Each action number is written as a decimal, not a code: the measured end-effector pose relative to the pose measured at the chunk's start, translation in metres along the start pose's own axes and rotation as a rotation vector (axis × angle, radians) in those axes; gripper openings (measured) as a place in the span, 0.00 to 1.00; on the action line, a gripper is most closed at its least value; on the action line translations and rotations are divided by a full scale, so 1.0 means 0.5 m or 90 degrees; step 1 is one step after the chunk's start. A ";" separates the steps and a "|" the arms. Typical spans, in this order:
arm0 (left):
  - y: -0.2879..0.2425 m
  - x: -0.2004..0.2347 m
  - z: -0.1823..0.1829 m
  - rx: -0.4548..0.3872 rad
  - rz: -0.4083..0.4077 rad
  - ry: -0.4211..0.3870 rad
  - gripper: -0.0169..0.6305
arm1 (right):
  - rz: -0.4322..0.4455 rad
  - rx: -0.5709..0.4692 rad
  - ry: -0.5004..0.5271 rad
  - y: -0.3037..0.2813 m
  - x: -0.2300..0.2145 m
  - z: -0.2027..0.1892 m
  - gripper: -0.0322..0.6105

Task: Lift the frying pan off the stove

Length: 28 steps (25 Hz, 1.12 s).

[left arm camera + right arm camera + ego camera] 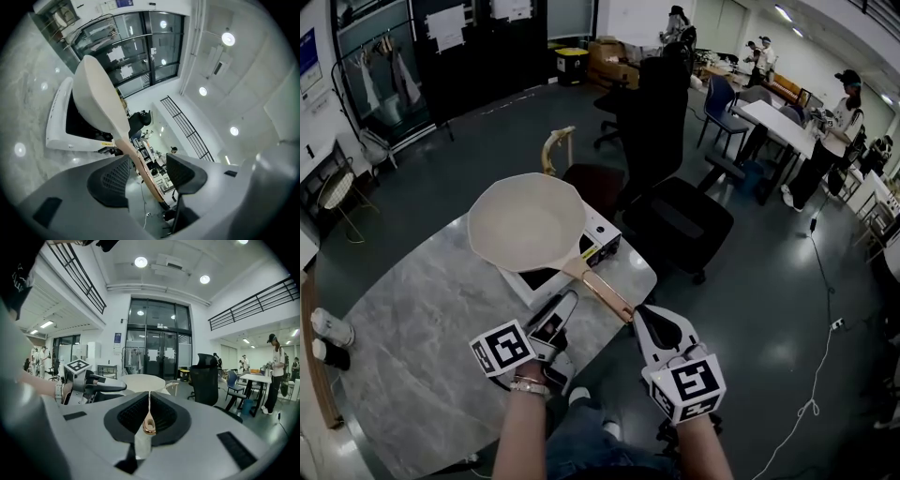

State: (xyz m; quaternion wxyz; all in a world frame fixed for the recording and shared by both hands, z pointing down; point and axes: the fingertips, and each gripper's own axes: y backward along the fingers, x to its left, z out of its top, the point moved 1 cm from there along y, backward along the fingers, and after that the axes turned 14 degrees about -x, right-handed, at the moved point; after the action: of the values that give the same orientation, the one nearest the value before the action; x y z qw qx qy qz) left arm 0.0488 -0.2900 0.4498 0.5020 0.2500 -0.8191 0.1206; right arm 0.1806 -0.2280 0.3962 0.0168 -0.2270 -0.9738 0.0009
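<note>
A cream frying pan (525, 225) with a copper-coloured handle (600, 291) hangs over a white induction stove (605, 246) on the marble table (412, 319). My right gripper (642, 314) is shut on the handle's end (149, 425), with the pan (140, 382) straight ahead. In the left gripper view the pan (96, 93) stands clear of the stove's black top (75, 124). My left gripper (565, 300) sits just left of the handle, open. The handle (140, 164) runs between its pads (112, 185) and touches neither.
A black office chair (675, 220) stands just beyond the table's far right corner, with a pale wooden chair back (555, 145) behind the stove. White shoes (328, 328) lie on the floor at left. People stand at desks (787, 122) far right.
</note>
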 end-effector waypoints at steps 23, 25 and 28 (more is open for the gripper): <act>-0.192 0.124 -0.033 0.041 0.038 0.173 0.43 | -0.032 0.031 -0.059 -0.138 -0.100 -0.034 0.10; -0.202 0.127 -0.034 0.037 0.044 0.186 0.43 | -0.026 0.027 -0.086 -0.140 -0.104 -0.032 0.10; -0.213 0.133 -0.031 0.029 0.052 0.204 0.38 | 0.006 0.040 -0.093 -0.147 -0.107 -0.029 0.10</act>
State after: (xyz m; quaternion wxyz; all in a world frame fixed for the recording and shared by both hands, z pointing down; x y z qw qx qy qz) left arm 0.0926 -0.3921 0.5100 0.6148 0.2051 -0.7354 0.1978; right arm 0.1968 -0.3176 0.4099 -0.0474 -0.2299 -0.9709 0.0481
